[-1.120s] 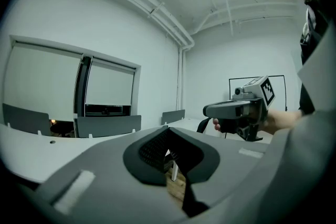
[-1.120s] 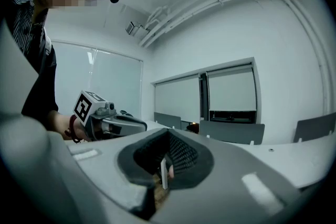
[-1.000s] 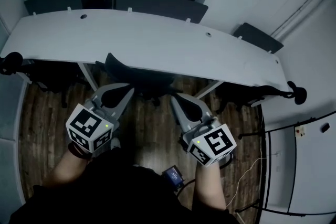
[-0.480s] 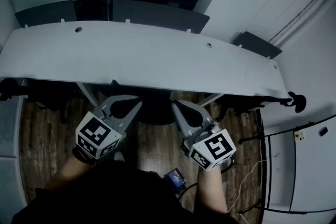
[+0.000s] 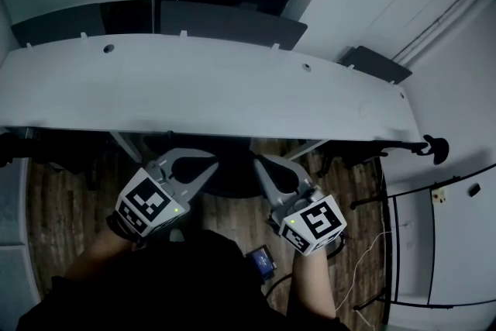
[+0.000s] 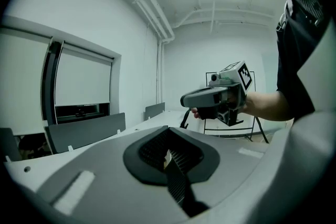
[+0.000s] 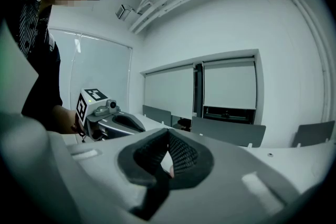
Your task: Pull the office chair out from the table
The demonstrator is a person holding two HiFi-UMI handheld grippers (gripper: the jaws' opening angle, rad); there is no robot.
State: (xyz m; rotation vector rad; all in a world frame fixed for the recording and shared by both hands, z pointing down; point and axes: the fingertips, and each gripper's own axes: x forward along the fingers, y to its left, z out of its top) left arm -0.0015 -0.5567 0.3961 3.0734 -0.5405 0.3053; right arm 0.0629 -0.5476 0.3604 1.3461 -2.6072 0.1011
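The black office chair [image 5: 231, 170] is tucked under the long white table [image 5: 232, 89]; in the head view only a dark part of it shows below the table's near edge. My left gripper [image 5: 208, 160] and right gripper [image 5: 260, 162] point at the chair from either side, close to the table edge. Whether either one touches the chair cannot be told. Both are shut with nothing between the jaws. In the left gripper view its shut jaws [image 6: 169, 157] fill the foreground and the right gripper [image 6: 220, 96] shows beyond. The right gripper view shows its shut jaws [image 7: 167, 159] and the left gripper [image 7: 105, 117].
Grey divider panels [image 5: 225, 18] stand along the table's far side. More dark chairs sit under the table at the left [image 5: 54, 155] and right [image 5: 431, 145]. A white cabinet [image 5: 457, 244] and a thin black stand [image 5: 370, 201] are at the right, on the wood floor [image 5: 54, 205].
Both grippers have moved forward toward the table edge and the chair, still shut. More of the chair is now hidden under the table top.
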